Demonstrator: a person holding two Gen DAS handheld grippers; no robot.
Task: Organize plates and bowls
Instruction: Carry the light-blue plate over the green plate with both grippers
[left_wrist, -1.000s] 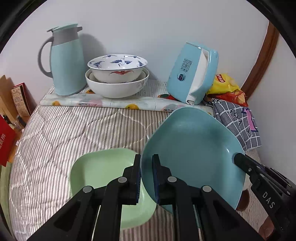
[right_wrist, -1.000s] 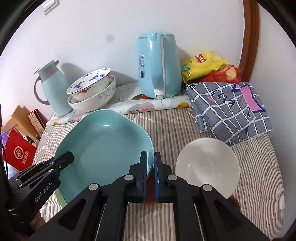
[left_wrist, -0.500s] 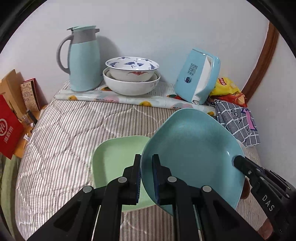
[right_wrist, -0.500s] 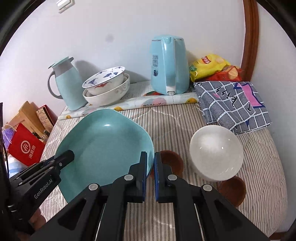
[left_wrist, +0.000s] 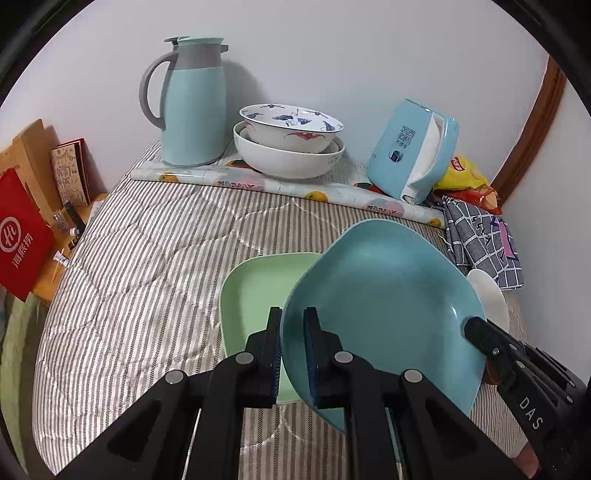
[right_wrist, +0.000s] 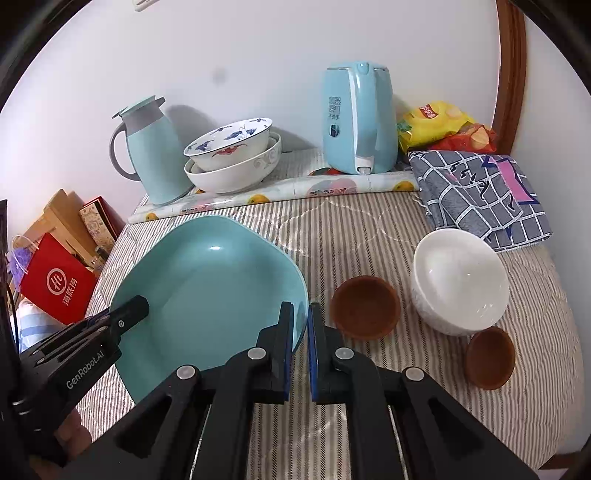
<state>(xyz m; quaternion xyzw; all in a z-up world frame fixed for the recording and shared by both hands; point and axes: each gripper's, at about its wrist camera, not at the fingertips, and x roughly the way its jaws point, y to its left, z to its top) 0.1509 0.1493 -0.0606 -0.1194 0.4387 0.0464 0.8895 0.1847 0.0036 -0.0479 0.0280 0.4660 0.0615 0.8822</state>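
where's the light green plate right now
In the left wrist view, the light green plate lies flat on the striped bedcover, partly under the left edge of the blue plate held by both grippers.

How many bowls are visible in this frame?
5. A patterned bowl nests in a larger white bowl by the wall; a plain white bowl sits right, with two brown bowls near it. More may be hidden.
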